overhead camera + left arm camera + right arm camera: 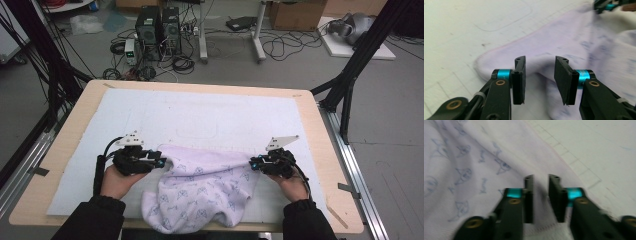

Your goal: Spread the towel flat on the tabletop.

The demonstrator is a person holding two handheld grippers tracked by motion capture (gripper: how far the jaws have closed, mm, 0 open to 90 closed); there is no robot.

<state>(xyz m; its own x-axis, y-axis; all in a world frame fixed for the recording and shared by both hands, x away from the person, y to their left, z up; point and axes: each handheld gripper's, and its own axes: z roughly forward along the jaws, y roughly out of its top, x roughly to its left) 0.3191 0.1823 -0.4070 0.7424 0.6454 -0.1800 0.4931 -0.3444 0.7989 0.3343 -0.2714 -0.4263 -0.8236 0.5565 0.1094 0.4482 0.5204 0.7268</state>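
The left tool (540,80) stands with jaws parted over the lilac cloth (564,47) on the white mat (461,30).

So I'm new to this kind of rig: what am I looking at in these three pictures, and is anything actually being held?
A person at a table holds a hand-operated two-jaw tool in each hand; no robot arm is involved. The high view looks down from above: the left gripper and right gripper sit at the two far corners of a pale lilac printed cloth, which lies rumpled on a white mat covering the wooden table. The other two pictures come from cameras riding on each tool, looking along its black jaws. In both, the jaws stand apart over the cloth's edge, pads not pressing it, so nothing is gripped.
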